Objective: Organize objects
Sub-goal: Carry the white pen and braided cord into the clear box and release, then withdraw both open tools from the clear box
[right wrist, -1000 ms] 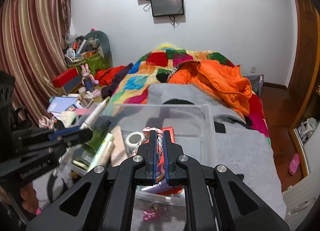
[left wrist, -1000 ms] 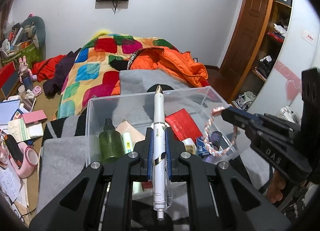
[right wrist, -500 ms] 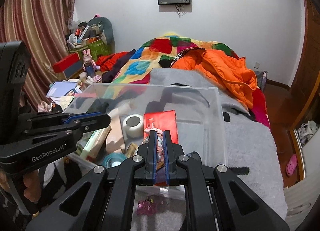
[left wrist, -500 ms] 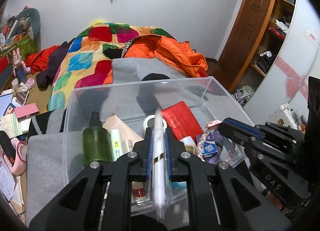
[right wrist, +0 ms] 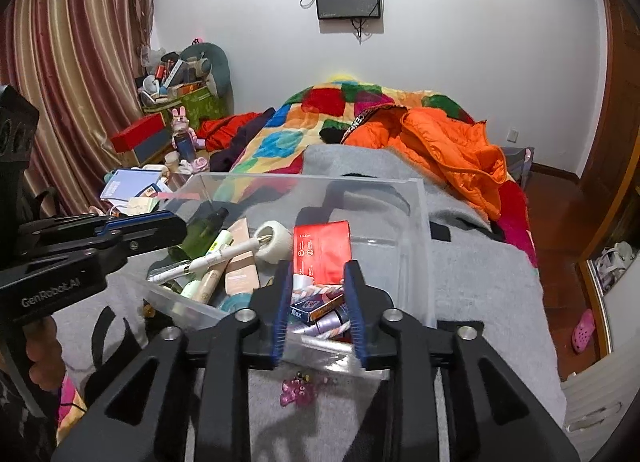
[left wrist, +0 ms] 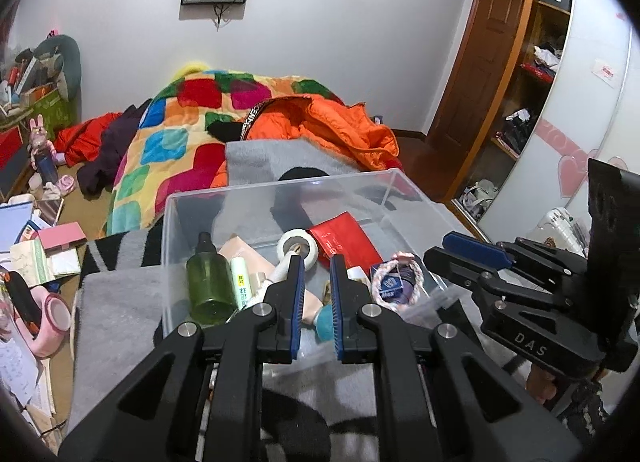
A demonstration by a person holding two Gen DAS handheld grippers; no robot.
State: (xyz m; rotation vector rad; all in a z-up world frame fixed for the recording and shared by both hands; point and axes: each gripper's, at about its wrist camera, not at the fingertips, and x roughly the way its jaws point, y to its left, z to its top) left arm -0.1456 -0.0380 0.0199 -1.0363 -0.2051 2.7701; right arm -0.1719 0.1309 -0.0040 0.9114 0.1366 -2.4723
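Both wrist views look down close over the clear bin (left wrist: 280, 198) on the bed, sharing its contents and the far wall

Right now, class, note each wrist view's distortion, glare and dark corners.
Left wrist view: the fisheye bends the wardrobe door into a curve, corners go black, light glints off the clear bin's far rim. Right wrist view: the curtain bows, corners are black, the bin's near wall hazes what lies behind it.

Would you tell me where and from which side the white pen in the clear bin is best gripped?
Probably mid-barrel, from above, closing across it: the white pen lies slanted on top of the other items in the clear bin, one end at the tape roll, its middle exposed.
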